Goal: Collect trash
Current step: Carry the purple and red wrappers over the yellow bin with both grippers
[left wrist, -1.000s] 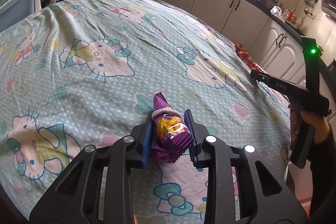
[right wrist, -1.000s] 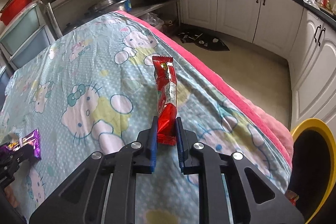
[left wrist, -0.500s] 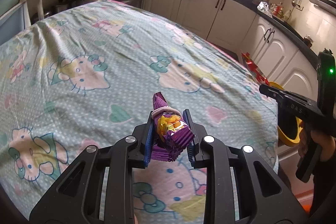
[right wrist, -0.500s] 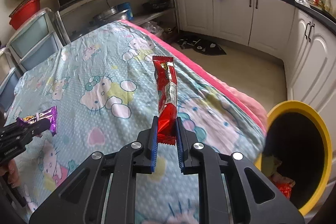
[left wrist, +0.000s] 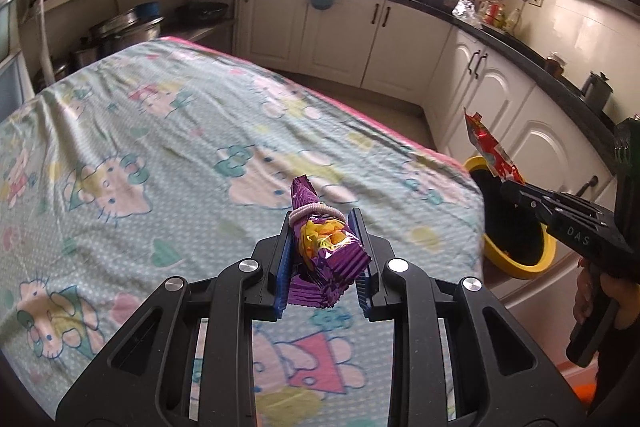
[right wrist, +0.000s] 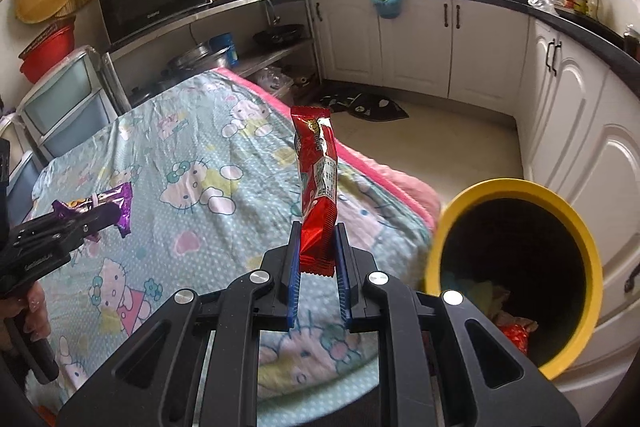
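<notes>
Right tool (right wrist: 317,269) pinches red wrapper (right wrist: 317,183) upright, bin (right wrist: 516,267) mouth just to its right and nearer than left tool (left wrist: 323,269) clamping purple packet (left wrist: 320,247).

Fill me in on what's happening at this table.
A person is clearing snack trash with a handheld gripper in each hand. The left gripper is shut on a purple snack bag tied with a band, held above the Hello Kitty tablecloth. The right gripper is shut on a red wrapper, near the yellow bin beside the table, which already holds some trash. Neither piece has been dropped in yet.
</notes>
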Tool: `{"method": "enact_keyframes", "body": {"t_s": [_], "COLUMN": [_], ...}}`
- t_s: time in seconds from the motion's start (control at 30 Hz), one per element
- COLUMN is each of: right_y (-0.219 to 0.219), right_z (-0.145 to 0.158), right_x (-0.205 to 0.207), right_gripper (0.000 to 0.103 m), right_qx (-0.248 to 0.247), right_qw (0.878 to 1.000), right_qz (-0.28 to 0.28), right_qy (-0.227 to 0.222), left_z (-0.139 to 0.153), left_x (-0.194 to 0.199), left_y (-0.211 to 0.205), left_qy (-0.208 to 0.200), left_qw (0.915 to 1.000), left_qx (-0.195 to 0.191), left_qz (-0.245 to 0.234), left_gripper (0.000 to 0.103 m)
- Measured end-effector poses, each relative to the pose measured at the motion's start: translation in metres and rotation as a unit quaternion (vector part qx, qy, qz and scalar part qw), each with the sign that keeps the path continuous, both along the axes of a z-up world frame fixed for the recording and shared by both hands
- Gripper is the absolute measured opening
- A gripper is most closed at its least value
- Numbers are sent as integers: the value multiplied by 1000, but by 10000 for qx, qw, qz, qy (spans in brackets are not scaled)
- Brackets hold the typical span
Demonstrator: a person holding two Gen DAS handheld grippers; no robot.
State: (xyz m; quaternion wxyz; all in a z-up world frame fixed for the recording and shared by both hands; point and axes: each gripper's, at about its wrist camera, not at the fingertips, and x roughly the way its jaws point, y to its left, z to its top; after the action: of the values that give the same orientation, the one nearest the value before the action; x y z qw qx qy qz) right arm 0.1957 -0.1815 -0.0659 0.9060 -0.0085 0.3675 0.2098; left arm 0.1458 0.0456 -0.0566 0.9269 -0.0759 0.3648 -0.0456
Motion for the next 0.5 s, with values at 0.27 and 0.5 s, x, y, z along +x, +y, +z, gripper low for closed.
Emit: {"method": "enact_keyframes", "body": {"t_s": [0.27,0.5], "right_y": [-24,-46], "right_z": [8,13], "right_x": [-15,-21], "right_gripper": [15,15], "right_qx": [10,7], "right_qw": [9997,9984], "right_qz": [-241,-557], "right_qy": [-21,-81], "left_z": [9,16], "left_x": [8,18], "left_y": [-31,-62], "left_qy": [-122,-228], "left_qw": [9994,9976], "left_qx": [-9,-86], "left_qz": [-323,-647], "left_gripper": [20,20]}}
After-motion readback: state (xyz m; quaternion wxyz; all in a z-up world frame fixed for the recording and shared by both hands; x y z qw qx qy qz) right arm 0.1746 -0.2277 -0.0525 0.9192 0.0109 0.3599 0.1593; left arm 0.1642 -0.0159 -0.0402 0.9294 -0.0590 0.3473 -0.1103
